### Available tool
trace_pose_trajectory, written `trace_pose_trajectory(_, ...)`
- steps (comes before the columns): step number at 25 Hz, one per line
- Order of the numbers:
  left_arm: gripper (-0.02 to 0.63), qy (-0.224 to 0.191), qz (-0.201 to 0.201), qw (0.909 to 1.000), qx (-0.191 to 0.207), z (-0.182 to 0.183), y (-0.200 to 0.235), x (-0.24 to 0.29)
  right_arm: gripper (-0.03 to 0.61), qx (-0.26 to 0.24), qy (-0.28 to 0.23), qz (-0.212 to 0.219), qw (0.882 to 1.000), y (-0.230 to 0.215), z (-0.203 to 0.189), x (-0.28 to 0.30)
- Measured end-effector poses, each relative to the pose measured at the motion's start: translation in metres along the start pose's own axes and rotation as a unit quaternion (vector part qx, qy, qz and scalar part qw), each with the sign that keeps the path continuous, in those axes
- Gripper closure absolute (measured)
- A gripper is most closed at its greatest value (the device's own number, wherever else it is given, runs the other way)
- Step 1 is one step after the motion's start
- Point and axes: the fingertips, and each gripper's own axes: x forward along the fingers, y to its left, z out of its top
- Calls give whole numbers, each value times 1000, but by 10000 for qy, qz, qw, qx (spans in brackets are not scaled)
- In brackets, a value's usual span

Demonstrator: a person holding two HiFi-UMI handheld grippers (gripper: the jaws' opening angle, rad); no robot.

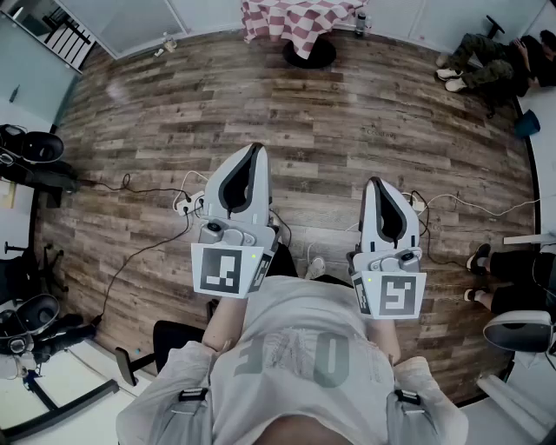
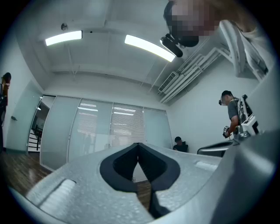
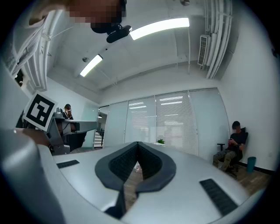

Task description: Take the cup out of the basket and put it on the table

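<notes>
No cup or basket shows in any view. In the head view my left gripper (image 1: pixel 255 149) and my right gripper (image 1: pixel 374 182) are held close in front of my chest, above the wooden floor (image 1: pixel 330 130). Both point forward, away from me. The left gripper view shows the left gripper (image 2: pixel 138 145) with its dark jaws meeting at the tips and nothing between them. The right gripper view shows the same for the right gripper (image 3: pixel 138 143), jaws together and empty. Both gripper cameras look across the room at glass walls with blinds.
A round table with a red checkered cloth (image 1: pixel 297 21) stands at the far end of the floor. White cables and a power strip (image 1: pixel 186 204) lie just ahead of me. A person sits at the far right (image 1: pixel 486 61), with office chairs (image 1: pixel 30 148) on the left.
</notes>
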Motion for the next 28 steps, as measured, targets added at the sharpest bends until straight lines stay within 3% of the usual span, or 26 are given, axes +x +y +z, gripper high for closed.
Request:
trace_pose_trajectory(14, 607, 174, 106, 9997, 123, -9, -14, -11, 569, -23, 125, 175, 9998, -3, -14, -8)
trace_pose_trajectory(20, 607, -27, 204, 9998, 34, -9, 4, -6, 569, -131, 42, 961, 9953, 11, -13, 3)
trace_pose_trajectory(28, 607, 49, 218, 9997, -39, -40, 41, 39, 569, 32, 199, 863, 9961, 1, -38, 55)
